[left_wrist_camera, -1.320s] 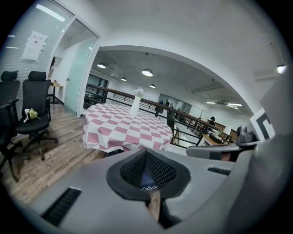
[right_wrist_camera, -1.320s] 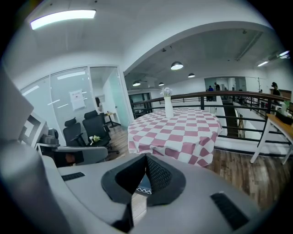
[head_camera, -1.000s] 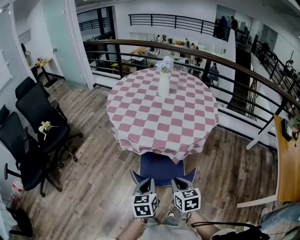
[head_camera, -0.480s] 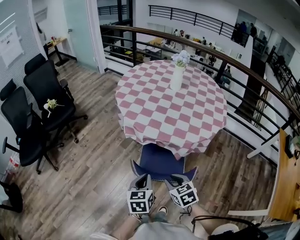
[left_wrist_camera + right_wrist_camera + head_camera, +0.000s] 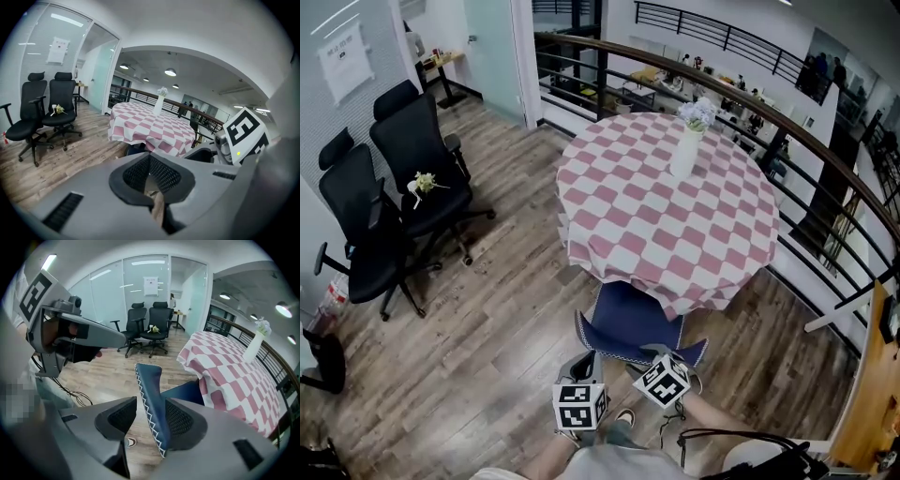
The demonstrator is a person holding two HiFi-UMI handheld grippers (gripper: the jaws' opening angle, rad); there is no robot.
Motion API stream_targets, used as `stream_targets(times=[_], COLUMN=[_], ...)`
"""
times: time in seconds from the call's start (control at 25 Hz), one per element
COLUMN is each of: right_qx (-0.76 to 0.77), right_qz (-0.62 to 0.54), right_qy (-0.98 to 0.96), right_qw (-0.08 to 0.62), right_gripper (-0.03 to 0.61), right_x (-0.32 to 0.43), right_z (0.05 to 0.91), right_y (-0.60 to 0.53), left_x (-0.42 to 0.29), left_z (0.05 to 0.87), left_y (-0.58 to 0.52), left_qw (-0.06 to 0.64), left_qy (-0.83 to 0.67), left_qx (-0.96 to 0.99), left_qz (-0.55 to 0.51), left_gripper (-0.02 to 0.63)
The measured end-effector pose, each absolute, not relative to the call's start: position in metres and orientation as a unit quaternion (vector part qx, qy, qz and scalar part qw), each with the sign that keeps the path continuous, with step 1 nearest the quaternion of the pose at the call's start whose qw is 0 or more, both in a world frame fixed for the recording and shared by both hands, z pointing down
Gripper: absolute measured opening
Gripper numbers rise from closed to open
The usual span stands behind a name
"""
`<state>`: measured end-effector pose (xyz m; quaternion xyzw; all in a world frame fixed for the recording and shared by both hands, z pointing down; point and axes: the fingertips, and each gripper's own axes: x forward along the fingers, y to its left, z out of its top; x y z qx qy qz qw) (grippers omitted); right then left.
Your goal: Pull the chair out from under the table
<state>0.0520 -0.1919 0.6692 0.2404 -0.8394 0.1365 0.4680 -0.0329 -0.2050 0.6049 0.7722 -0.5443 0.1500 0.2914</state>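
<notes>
A white vase [image 5: 683, 156] holding pale flowers [image 5: 698, 112] is seen upright toward the far side of the round surface [image 5: 637, 216]. The surface is covered by a pink and white checked cloth [image 5: 675, 298]. The blue chair [image 5: 630, 319] is found tucked in at the near side. The front of its seat is hidden under the cloth's hanging edge, and its back is turned to the person. Two black office chairs [image 5: 403, 187] are set well apart from it on the wooden floor [image 5: 506, 309], with a small sprig [image 5: 422, 181] laid on one seat.

Both tools are held low before the person, pointed down and forward at the chair's back. The left tool [image 5: 584, 364] is placed just beside the left end of the back. In the left gripper view its pads are seen closed tip to tip, with nothing gripped. The right tool [image 5: 659, 353] is set over the back's top edge. Its jaws have just been opening and are now spread wide. The stitched edge of the back stands between them, lying against one pad and clear of the other, so nothing is clamped.

Compared with a second ago, the right tool's marker cube, then square to the camera, is now rolled onto a corner. The chair's place against the surface looks unchanged.
</notes>
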Motion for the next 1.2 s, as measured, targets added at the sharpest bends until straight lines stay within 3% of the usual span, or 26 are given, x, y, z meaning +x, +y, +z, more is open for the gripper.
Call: stream_targets(times=[0.28,0.52,1.2], right_qx=[0.220,0.184,0.163], right_qz=[0.162,0.229,0.124], right_qy=[-0.789,-0.772,-0.782], right_qw=[0.550,0.564,0.589], right_gripper=[0.173,0.170,0.092], right_x=[0.055,0.053,0.052], right_z=[0.694,0.696,0.696], right_y=[-0.198,-0.198,-0.190], left_x=[-0.031,-0.031,-0.054], left_z=[0.612,0.618,0.606], left_y=[-0.210,-0.208,-0.196], left_qw=[0.294,0.304,0.300], left_qy=[-0.548,-0.550,-0.562], left_qx=[0.768,0.764,0.759], left_qz=[0.151,0.147,0.134], left_gripper=[0.003,0.003,0.003])
